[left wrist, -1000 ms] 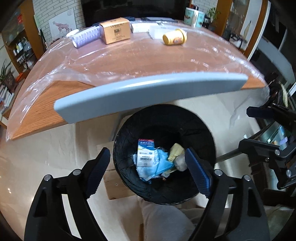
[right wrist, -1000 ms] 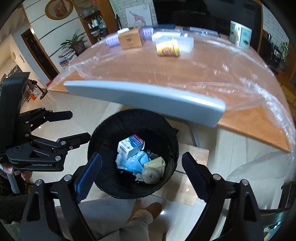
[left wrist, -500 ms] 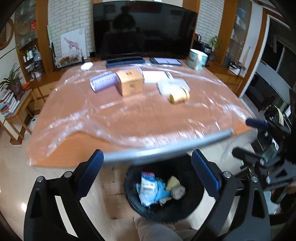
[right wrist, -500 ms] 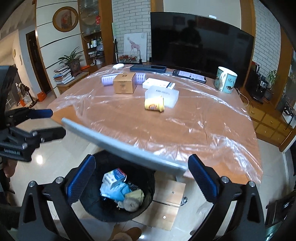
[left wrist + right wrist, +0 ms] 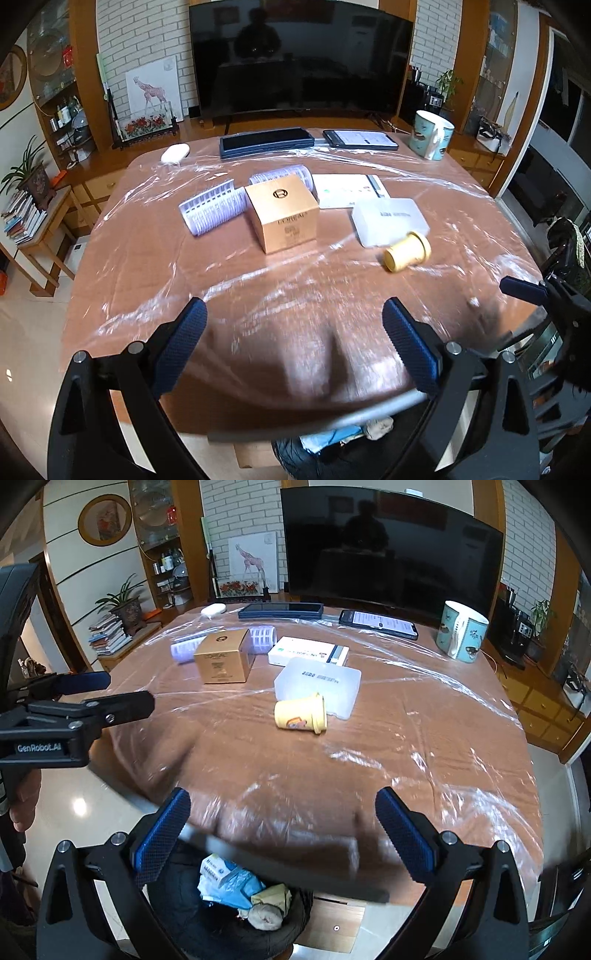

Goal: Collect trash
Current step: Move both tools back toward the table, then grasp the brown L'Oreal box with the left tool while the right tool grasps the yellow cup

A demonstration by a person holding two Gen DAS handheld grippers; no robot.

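My left gripper (image 5: 293,345) and right gripper (image 5: 282,830) are both open and empty, above the near edge of a plastic-covered wooden table (image 5: 295,295). On it lie a yellow cup on its side (image 5: 406,252) (image 5: 301,713), a gold box (image 5: 282,213) (image 5: 223,656), purple rolls (image 5: 212,211) (image 5: 184,648), a white flat box (image 5: 308,651) and a clear plastic case (image 5: 389,220) (image 5: 319,685). A black trash bin (image 5: 207,923) under the table edge holds blue wrappers, a carton and crumpled paper; in the left wrist view the bin (image 5: 295,458) is mostly hidden.
A mug (image 5: 430,134) (image 5: 460,631), a phone (image 5: 378,624), a dark case (image 5: 266,142) and a white mouse (image 5: 175,152) sit at the table's far side. A large TV (image 5: 299,62) stands behind. A grey bar (image 5: 332,421) runs along the near table edge.
Both grippers have risen and tilted up from over the bin to face the tabletop. The bin has slid to the bottom of both views.
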